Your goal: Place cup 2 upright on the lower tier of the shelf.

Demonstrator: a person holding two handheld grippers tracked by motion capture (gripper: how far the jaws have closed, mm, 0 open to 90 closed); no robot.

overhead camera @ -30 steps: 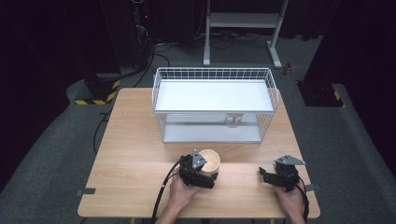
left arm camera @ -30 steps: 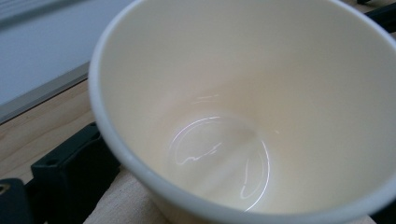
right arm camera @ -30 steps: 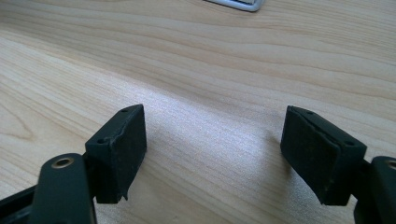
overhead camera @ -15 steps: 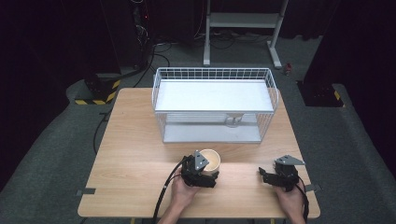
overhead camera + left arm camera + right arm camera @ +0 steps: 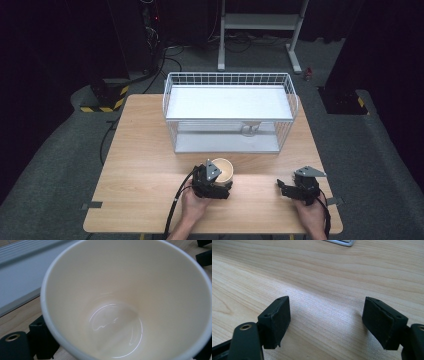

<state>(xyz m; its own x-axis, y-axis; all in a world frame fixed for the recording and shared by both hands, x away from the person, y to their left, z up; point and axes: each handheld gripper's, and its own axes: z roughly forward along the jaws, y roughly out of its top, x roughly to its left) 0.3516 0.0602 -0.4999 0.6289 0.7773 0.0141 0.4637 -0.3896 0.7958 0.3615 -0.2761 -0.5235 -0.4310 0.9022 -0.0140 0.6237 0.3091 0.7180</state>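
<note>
The left gripper [image 5: 216, 181] had just been closing on the cream paper cup [image 5: 223, 169], which stood upright between its jaws, just near of the wire basket [image 5: 230, 80]. Right of the cup and well apart, the right gripper [image 5: 285, 188] rested with jaws spread, empty. Nothing lay between cup and basket
</note>
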